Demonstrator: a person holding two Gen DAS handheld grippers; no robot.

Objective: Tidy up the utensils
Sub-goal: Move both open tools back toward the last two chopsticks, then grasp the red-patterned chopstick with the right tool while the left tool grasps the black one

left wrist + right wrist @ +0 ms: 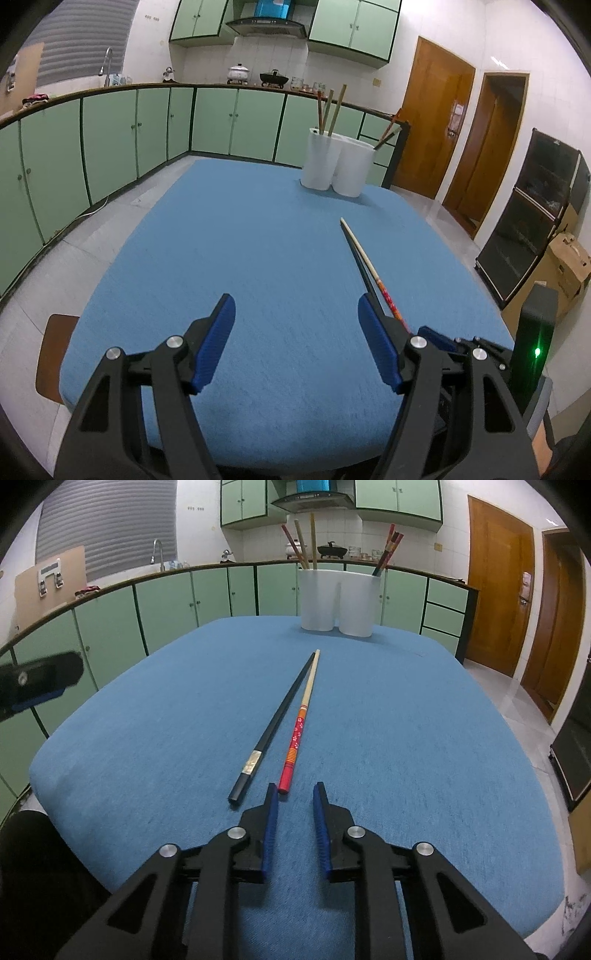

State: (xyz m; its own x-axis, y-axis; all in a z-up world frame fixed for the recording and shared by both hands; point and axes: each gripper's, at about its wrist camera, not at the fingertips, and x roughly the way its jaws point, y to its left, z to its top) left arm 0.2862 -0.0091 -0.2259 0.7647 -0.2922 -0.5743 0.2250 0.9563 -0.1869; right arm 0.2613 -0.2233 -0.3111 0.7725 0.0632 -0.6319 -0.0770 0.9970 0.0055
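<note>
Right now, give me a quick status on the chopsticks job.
Left gripper open, empty. Right gripper narrowly open, empty, just behind red chopstick. Black chopstick beside it on blue tablecloth. Path to white holder clear.

Two chopsticks (291,716) side by side on table (443,757); holder (340,598) behind, at far edge

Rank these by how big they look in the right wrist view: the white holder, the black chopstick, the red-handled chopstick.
1. white holder, by far the bulkiest.
2-3. black chopstick and red-handled chopstick: alike in length and thickness, lying side by side, so no ranking.
</note>
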